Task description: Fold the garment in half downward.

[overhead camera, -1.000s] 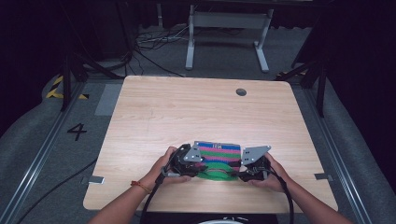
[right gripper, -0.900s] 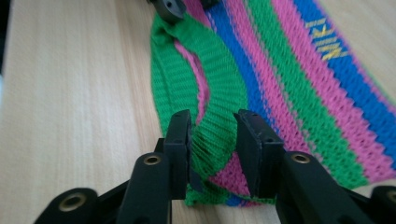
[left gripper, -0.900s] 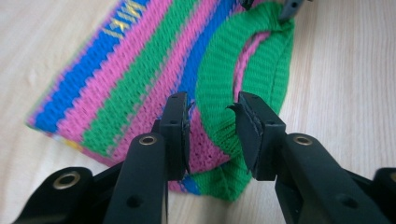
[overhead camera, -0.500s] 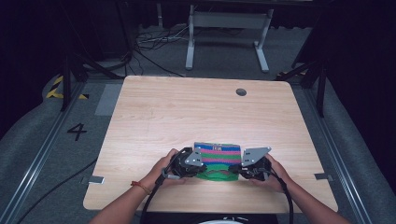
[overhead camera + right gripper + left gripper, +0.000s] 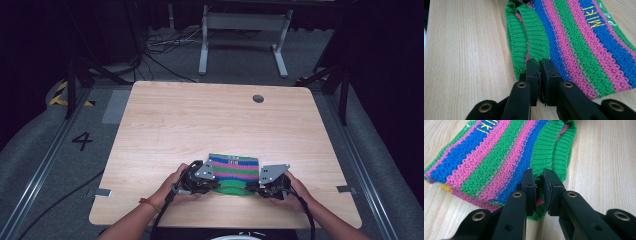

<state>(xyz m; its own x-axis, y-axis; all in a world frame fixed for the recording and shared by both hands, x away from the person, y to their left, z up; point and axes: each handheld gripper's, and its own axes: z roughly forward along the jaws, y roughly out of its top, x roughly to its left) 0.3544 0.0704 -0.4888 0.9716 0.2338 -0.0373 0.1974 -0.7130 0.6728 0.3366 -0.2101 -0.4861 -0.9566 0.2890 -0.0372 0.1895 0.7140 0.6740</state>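
Your striped knitted garment — bands of pink, blue and green yarn with a ribbed green hem — lies flat on the pale wood-grain table, near the edge closest to you and a little right of the middle. Yellow stitched letters run along one blue band.

Your left gripper sits at the garment's left near corner, with your left hand wrapped around its body. In the left gripper view its black jaws are pressed in on the ribbed green hem, with a fold of knit pinched between the pads.

Your right gripper is at the right near corner, your right hand behind it. In the right gripper view the jaws are nearly together — they clamp the hem's edge, and only a thin sliver of fabric shows between them.

The two grippers face each other across the hem, each topped by a grey three-cornered plate. Beyond the far edge of the table, loose black cables lie on the grey floor.
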